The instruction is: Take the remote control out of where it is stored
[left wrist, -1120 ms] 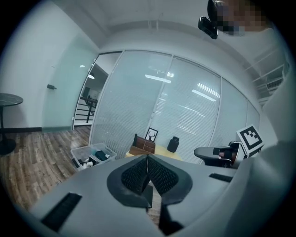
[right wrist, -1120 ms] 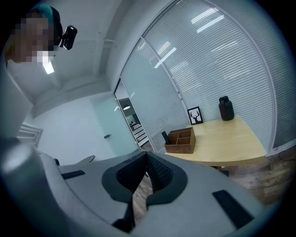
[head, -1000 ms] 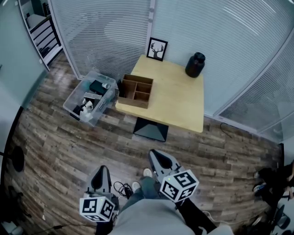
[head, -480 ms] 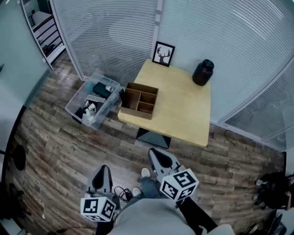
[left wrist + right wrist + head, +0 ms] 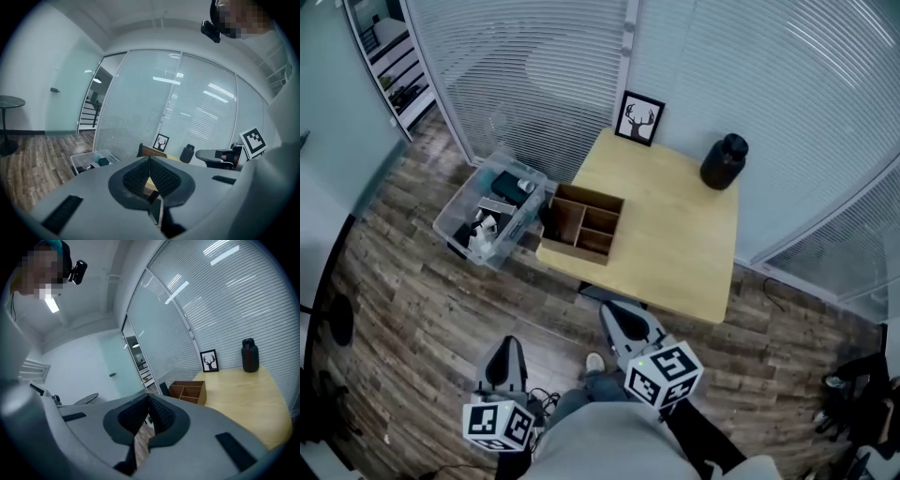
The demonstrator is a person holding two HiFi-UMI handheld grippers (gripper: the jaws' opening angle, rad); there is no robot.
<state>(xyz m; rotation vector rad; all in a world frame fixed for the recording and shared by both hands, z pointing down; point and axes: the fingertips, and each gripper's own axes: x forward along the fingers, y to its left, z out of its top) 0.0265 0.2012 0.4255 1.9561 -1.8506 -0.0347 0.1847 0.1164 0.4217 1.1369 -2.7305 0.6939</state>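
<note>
A brown wooden organizer (image 5: 581, 223) with open compartments sits on the near left corner of the light wooden table (image 5: 675, 244). A dark flat thing (image 5: 548, 214) stands at the organizer's left end; I cannot tell if it is the remote control. The organizer (image 5: 189, 391) also shows in the right gripper view. My left gripper (image 5: 507, 345) and right gripper (image 5: 612, 311) are held low near my body, over the floor and short of the table. Both are shut with nothing in them. In their own views the left gripper (image 5: 150, 160) and right gripper (image 5: 148, 397) show jaws meeting.
A clear plastic bin (image 5: 455, 214) with several items stands on the wood floor left of the table. A black jar (image 5: 724, 161) and a framed deer picture (image 5: 639, 119) stand at the table's far edge, against blinds-covered glass walls. Cables (image 5: 546, 401) lie by my feet.
The table, organizer and bin have shifted right and slightly nearer in the head view. Both grippers stay shut at the same spots near my body.
</note>
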